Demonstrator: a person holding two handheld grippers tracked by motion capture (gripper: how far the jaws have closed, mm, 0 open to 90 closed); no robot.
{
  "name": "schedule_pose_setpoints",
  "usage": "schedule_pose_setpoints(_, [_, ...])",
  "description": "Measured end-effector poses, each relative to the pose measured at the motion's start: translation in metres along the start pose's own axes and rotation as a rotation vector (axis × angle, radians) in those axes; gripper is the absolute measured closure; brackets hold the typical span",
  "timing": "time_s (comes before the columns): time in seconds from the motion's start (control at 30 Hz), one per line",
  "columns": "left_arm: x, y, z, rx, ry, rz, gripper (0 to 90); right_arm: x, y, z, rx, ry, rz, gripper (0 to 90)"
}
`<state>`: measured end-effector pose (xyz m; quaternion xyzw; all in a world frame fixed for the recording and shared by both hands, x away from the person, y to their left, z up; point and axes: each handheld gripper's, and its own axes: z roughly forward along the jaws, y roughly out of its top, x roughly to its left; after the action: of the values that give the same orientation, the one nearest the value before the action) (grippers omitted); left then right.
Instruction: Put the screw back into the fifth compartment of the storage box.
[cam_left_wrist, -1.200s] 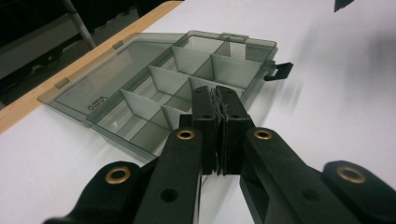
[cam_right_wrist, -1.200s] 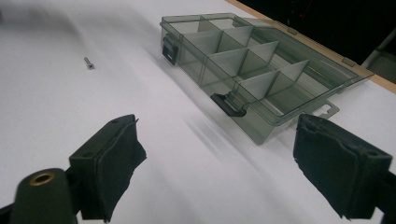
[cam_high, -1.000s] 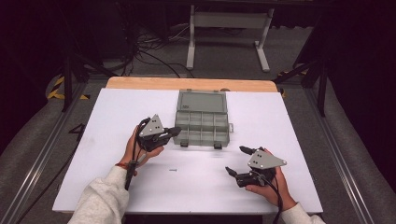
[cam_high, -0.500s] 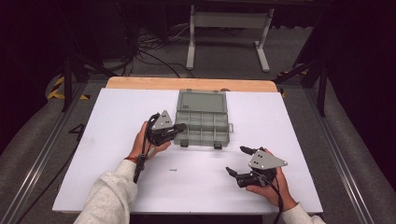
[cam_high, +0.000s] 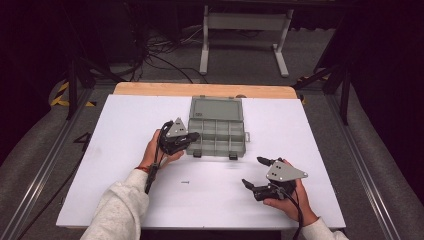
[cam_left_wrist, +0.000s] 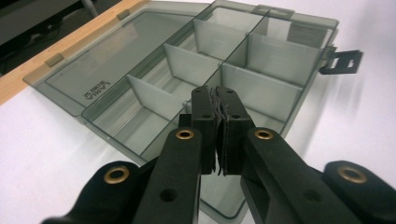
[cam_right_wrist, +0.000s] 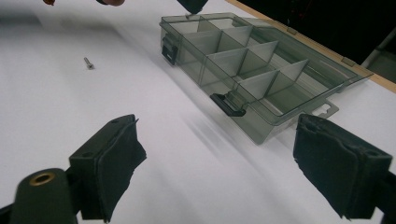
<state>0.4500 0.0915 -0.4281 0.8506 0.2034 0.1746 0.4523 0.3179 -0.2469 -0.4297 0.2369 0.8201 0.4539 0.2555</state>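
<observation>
A smoky grey compartment box (cam_high: 234, 148) lies open mid-table, its lid (cam_high: 216, 108) folded back flat. My left gripper (cam_high: 194, 135) hovers over the box's near left corner, pads pressed together (cam_left_wrist: 218, 93) above the dividers (cam_left_wrist: 261, 88); its jaws have just been easing apart a little, and I see nothing between them. My right gripper (cam_high: 252, 171) rests near the front right of the table, jaws wide open (cam_right_wrist: 224, 154) and empty, facing the box (cam_right_wrist: 243, 56). A small screw (cam_high: 185, 182) lies loose on the white tabletop in front of the box (cam_right_wrist: 88, 63).
The white tabletop (cam_high: 110, 150) ends in a wooden strip (cam_high: 200, 90) behind the box. Two black latches (cam_right_wrist: 226, 105) stick out from the box's front wall. A metal stand (cam_high: 240, 30) and cables sit on the floor beyond.
My left hand has shifted right and slightly down, bringing its gripper from the bare table to the box's near left corner. The right hand has stayed put.
</observation>
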Motion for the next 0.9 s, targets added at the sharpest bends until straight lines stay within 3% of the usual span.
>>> schedule_pose_setpoints(0.13, [-0.002, 0.002, -0.006, -0.006, 0.0, 0.014, 84.6, 0.0, 0.0, 0.0, 0.0, -0.001, -0.002, 14.8])
schedule_pose_setpoints(0.37, [-0.011, 0.001, -0.034, -0.06, -0.025, 0.054, 81.7, -0.001, 0.0, -0.002, -0.007, -0.005, 0.002, 14.8])
schedule_pose_setpoints(0.4, [-0.017, -0.001, -0.042, -0.053, -0.039, 0.083, 80.9, 0.0, 0.001, -0.002, -0.005, -0.006, 0.002, 14.8])
schedule_pose_setpoints(0.47, [-0.022, -0.004, -0.049, -0.06, -0.068, 0.095, 78.3, 0.0, 0.001, -0.002, -0.005, -0.003, -0.005, 14.9])
schedule_pose_setpoints(0.67, [-0.041, -0.02, -0.063, -0.011, -0.108, 0.157, 76.4, 0.002, 0.002, -0.002, 0.005, 0.019, -0.022, 16.6])
schedule_pose_setpoints(0.7, [-0.045, -0.026, -0.066, -0.005, -0.132, 0.154, 75.7, 0.002, 0.002, -0.001, 0.009, 0.02, -0.025, 16.4])
schedule_pose_setpoints(0.9, [-0.055, -0.044, -0.067, 0.051, -0.171, 0.148, 61.5, 0.002, 0.002, -0.001, 0.004, 0.011, -0.019, 15.5])
